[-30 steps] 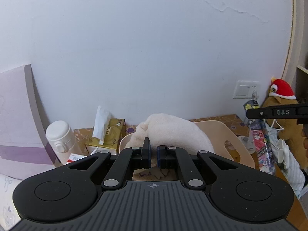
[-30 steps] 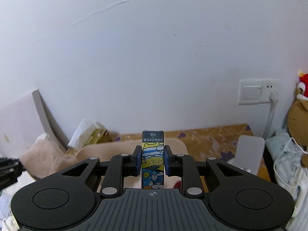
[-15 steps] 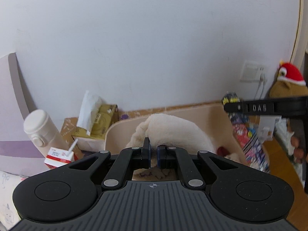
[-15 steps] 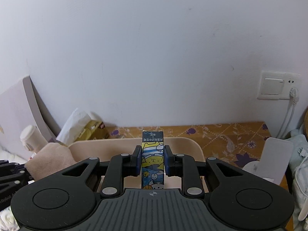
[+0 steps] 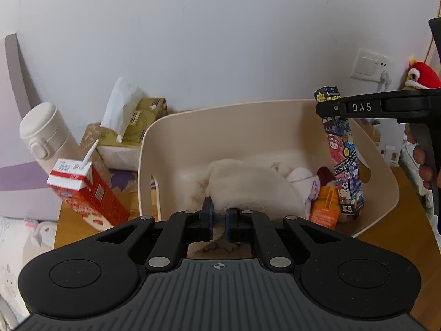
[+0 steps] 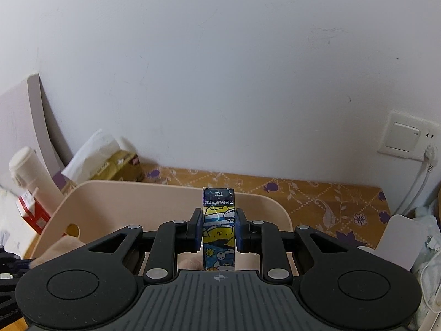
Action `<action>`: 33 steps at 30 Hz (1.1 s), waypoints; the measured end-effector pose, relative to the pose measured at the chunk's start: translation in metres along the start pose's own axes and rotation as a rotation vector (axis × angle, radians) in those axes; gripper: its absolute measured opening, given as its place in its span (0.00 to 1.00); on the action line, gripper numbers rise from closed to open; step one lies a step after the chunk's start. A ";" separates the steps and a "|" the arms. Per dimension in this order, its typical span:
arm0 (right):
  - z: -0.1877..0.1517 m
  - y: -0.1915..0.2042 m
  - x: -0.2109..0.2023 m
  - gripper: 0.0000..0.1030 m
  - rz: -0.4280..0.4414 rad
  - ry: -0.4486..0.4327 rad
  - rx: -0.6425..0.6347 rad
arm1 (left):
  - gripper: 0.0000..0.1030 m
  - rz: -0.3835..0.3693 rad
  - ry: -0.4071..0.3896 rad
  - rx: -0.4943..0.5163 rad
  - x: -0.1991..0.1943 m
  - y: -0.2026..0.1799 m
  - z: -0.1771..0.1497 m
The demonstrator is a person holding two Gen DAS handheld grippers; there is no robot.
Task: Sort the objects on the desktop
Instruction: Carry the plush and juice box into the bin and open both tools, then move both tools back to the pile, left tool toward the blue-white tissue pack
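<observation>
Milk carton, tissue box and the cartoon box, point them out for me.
milk carton (image 5: 91, 195), left wrist view, red side.
tissue box (image 5: 143, 121), left wrist view, gold top.
cartoon box (image 6: 219, 229), right wrist view, printed front.

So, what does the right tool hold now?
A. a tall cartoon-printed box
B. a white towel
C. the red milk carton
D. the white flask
A: the right tool is shut on the tall cartoon-printed box, upright between its pads; the left wrist view shows the box hanging inside the beige bin.
</observation>
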State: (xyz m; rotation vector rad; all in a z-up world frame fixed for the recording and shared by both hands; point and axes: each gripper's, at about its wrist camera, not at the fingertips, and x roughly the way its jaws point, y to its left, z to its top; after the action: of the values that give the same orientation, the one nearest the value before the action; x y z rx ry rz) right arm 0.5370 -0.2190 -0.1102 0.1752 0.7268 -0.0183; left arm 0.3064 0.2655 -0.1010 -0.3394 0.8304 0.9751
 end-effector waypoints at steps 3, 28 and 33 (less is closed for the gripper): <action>-0.004 -0.001 -0.005 0.36 0.015 0.008 0.035 | 0.52 -0.007 0.041 -0.039 0.000 0.004 -0.001; -0.078 0.020 -0.092 1.00 -0.087 0.047 0.040 | 0.77 0.020 0.108 -0.160 -0.051 0.043 -0.066; -0.102 0.029 -0.096 1.00 -0.095 0.096 0.051 | 0.77 0.009 0.143 -0.186 -0.051 0.042 -0.086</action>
State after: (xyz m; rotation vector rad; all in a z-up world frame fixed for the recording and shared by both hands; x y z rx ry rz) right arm 0.3998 -0.1778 -0.1172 0.1910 0.8303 -0.1195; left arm 0.2162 0.2066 -0.1144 -0.5709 0.8728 1.0479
